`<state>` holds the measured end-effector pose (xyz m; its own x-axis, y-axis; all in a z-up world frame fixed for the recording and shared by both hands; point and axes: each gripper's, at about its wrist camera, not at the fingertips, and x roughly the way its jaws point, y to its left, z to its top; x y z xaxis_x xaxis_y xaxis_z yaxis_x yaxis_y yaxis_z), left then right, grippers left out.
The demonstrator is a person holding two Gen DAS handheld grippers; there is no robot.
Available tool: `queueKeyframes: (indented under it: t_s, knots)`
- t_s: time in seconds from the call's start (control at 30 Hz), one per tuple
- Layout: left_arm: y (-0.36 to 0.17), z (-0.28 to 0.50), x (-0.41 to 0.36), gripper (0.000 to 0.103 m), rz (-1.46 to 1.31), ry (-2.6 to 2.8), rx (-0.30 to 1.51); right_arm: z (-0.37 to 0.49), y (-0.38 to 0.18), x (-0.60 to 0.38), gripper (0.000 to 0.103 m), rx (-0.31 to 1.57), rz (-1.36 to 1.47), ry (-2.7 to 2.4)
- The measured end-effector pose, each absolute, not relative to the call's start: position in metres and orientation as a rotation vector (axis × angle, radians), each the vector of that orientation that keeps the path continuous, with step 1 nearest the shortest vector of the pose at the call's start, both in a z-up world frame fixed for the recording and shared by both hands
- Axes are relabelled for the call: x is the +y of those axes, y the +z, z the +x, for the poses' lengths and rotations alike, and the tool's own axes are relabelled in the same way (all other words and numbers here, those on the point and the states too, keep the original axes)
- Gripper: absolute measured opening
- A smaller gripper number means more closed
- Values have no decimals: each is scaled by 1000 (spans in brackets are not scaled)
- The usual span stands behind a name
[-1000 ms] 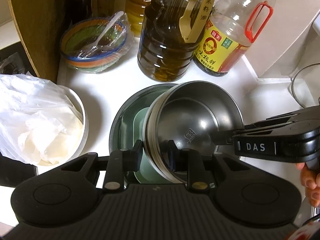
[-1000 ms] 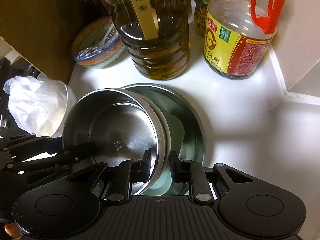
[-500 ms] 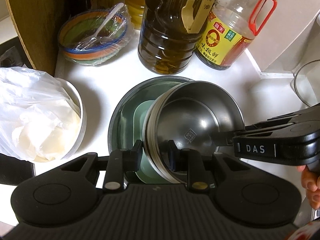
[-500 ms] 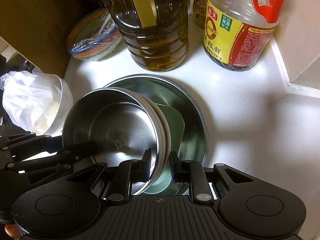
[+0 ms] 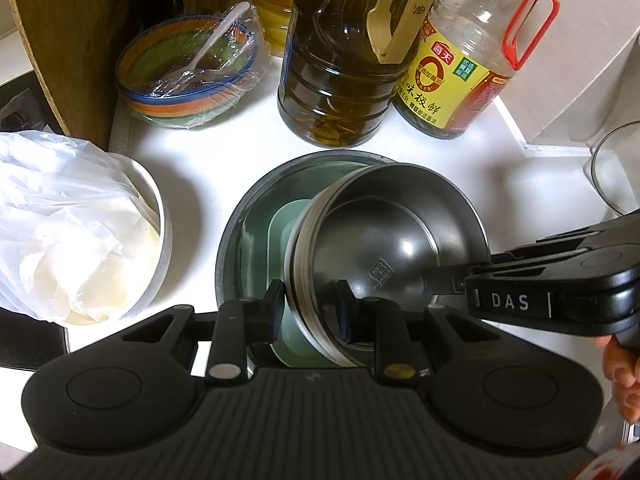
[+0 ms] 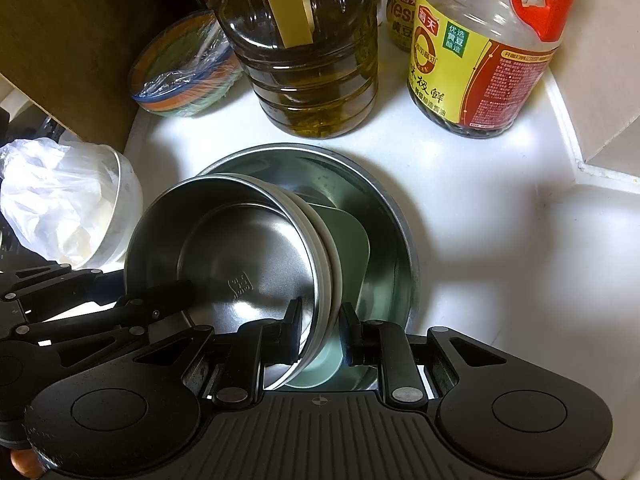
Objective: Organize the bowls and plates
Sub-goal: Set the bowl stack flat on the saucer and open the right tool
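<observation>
Centrally, one stack of steel bowls (image 5: 384, 248) tilts over one green plate (image 5: 282, 232) inside one large basin (image 5: 240, 216); two tools, left tool (image 5: 310, 300) and right tool (image 6: 320, 326), pinch its rim. Two oil bottles stand above.

White counter (image 5: 224, 168) with steel basin (image 5: 240, 240), oil jug (image 5: 336, 92), wrapped bowls (image 5: 188, 80)

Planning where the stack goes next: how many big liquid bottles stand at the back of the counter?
3 that I can tell: the dark oil jug in the middle, the red-handled soy sauce bottle right of it, and a yellow oil bottle behind, partly hidden. More may be hidden.
</observation>
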<state>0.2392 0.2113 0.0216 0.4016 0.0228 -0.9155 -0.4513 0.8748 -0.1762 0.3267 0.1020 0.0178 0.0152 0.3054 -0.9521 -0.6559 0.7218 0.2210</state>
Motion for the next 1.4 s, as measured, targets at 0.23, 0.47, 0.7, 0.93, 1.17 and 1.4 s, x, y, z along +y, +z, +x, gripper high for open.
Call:
queueKeyframes:
  t_s: [0.23,0.47,0.7,0.93,1.17,1.4]
  knots:
    - [21,240,212,23,-433,311,1126,327,18,101,20,1366,-319,767]
    - [20,242,211,23,-433,309,1130,328,17,102,20,1367,-318,763]
    - [17,244,212,29,-444,299,1134,330,19,104,20,1371,-312,758]
    - [16,242,214,31,-457,288,1132,332,19,105,21,1376,-305,753]
    - [16,243,213,32,-444,284,1131,332,20,105,21,1378,-298,750]
    - [15,243,213,33,-439,276,1128,333,19,104,21,1381,-283,749]
